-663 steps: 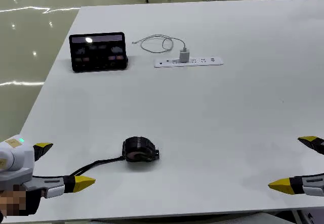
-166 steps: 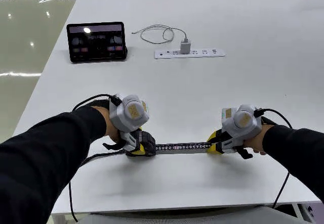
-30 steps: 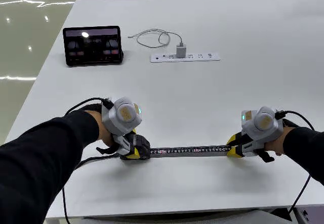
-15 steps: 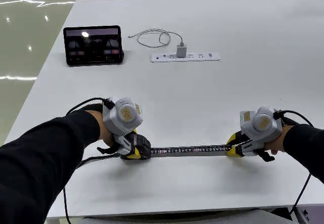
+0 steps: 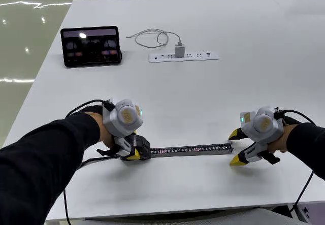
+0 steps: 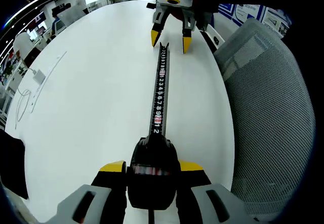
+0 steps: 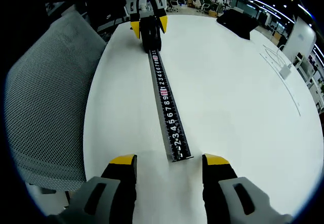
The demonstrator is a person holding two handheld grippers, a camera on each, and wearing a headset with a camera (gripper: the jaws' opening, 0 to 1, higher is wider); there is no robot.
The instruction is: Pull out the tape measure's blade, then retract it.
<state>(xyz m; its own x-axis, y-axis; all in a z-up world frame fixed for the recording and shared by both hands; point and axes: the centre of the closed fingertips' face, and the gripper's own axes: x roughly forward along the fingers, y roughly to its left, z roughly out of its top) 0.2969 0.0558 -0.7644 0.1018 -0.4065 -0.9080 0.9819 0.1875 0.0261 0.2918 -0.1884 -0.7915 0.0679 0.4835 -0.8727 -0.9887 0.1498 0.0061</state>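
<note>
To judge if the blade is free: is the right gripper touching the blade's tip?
Apart. In the right gripper view the right gripper has its open jaws either side of the blade tip, white table showing in both gaps.

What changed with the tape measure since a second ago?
The right gripper opened its fingers and let go of the blade, which now lies loose on the table. The left gripper still clamps the tape measure's case, and the blade stays pulled out. The tablet and power strip are unmoved.
</note>
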